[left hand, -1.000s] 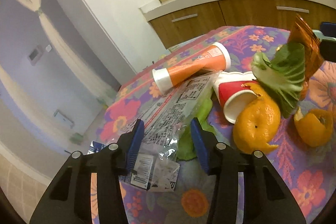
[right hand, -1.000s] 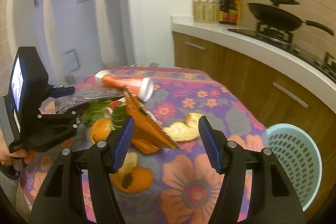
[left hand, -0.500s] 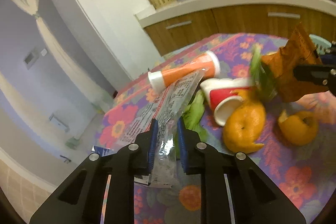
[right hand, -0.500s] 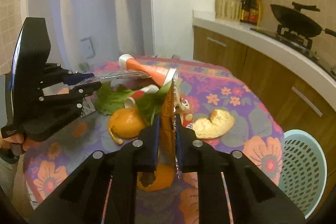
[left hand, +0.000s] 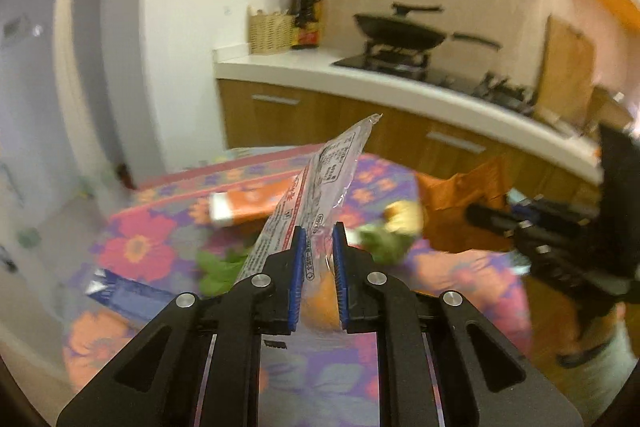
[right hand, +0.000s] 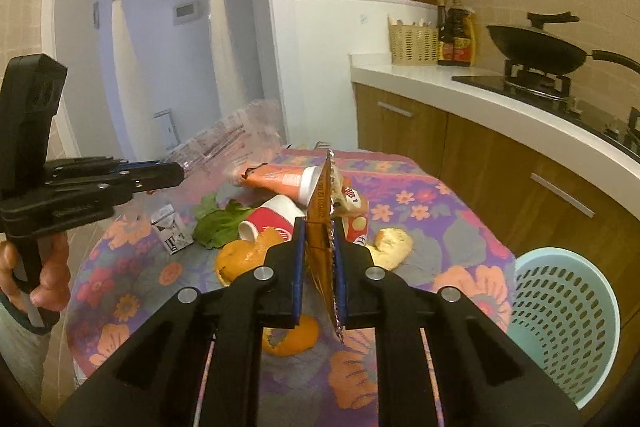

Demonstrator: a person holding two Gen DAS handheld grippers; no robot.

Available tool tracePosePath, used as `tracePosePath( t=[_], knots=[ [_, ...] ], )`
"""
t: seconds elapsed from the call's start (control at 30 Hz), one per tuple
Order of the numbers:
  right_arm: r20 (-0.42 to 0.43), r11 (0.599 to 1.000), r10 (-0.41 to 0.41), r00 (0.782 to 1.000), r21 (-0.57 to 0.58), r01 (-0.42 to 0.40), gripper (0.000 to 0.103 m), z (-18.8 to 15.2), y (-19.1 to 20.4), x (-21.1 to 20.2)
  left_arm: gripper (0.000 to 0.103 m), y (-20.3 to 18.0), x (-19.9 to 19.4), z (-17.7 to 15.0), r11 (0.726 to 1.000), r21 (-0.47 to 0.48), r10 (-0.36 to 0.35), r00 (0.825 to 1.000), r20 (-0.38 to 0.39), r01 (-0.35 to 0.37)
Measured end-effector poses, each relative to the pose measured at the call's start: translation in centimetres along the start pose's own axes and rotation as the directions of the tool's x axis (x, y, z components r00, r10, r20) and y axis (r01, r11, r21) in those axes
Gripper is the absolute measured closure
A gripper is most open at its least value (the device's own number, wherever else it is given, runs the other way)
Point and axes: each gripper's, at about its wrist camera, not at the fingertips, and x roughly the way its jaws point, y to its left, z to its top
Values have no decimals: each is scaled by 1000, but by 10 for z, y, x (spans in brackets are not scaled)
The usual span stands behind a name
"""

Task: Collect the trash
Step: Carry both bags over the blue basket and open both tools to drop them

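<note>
Two tools, each with one wrapper: clear wrapper [left hand: 320, 179], orange wrapper [right hand: 322, 223].

Both views show warm, moderately dim indoor light with an orange-yellow cast; its source lies outside the frames. A black circular vignette rings each fisheye picture, and straight lines such as the counter edge [right hand: 500, 115] bow strongly toward the rim. The left wrist view is motion-blurred: the floral tabletop [left hand: 136, 247], the orange tube [left hand: 248, 203] and the pan [left hand: 400, 31] smear, while the left tongs [left hand: 318, 251] and the clear wrapper [left hand: 320, 179] between them stay sharp. The right wrist view is sharper throughout. Pale glare sits on the white wall [right hand: 324, 67]; the curtains [right hand: 120, 39] read bluish. Shadows beneath the peel [right hand: 288, 339] are soft.
</note>
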Motion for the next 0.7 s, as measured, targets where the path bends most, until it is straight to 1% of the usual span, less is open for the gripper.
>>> tracePosePath(
  t=[0.07, 0.23, 0.33, 0.4, 0.5, 0.7],
  knots=[
    [12, 1000, -8, 1000, 15, 8, 93, -1, -6, -6, 91, -6, -1, 0, 999, -15, -47, 999, 24, 47],
    [44, 997, -67, 997, 44, 65, 93, -3, -28, -26, 91, -30, 6, 5, 995, -5, -96, 994, 50, 96],
    [61, 991, -105, 993, 87, 99, 93, -9, -52, -43, 91, -53, 16, 11, 993, 19, -121, 991, 51, 120],
    [62, 986, -133, 989, 111, 126, 93, -15, -68, -50, 91, -74, 26, 16, 988, 41, -148, 988, 44, 146],
    [58, 973, -180, 982, 159, 169, 93, -25, -96, -62, 91, -103, 39, 21, 983, 73, -168, 985, 30, 166],
    [43, 933, -262, 964, 265, 242, 93, -46, -154, -86, 91, -165, 82, 29, 967, 115, -225, 973, -40, 229]
  ],
)
